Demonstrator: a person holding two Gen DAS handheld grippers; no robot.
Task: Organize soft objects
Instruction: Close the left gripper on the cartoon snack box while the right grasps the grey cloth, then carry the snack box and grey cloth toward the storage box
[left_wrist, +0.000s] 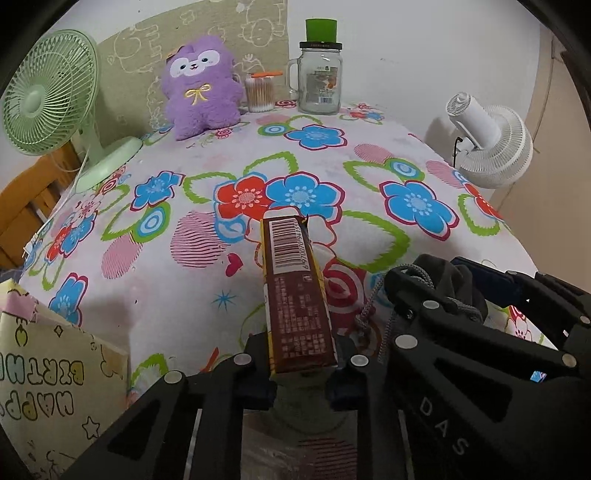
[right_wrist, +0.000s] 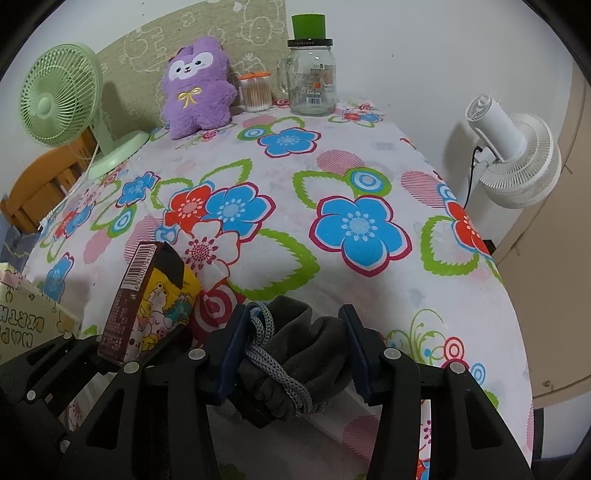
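The hand-held gripper (left_wrist: 458, 325) at right bears "DAS". The brown box (left_wrist: 299, 295) carries a barcode whose digits begin "6 970070". The yellow box (left_wrist: 44, 369) shows "BIRTH", upside down.

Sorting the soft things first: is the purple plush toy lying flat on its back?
No, the purple plush toy sits upright at the table's far edge, against the patterned board.

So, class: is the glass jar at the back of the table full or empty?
Empty: the glass jar shows clear through, with the wall visible behind it.
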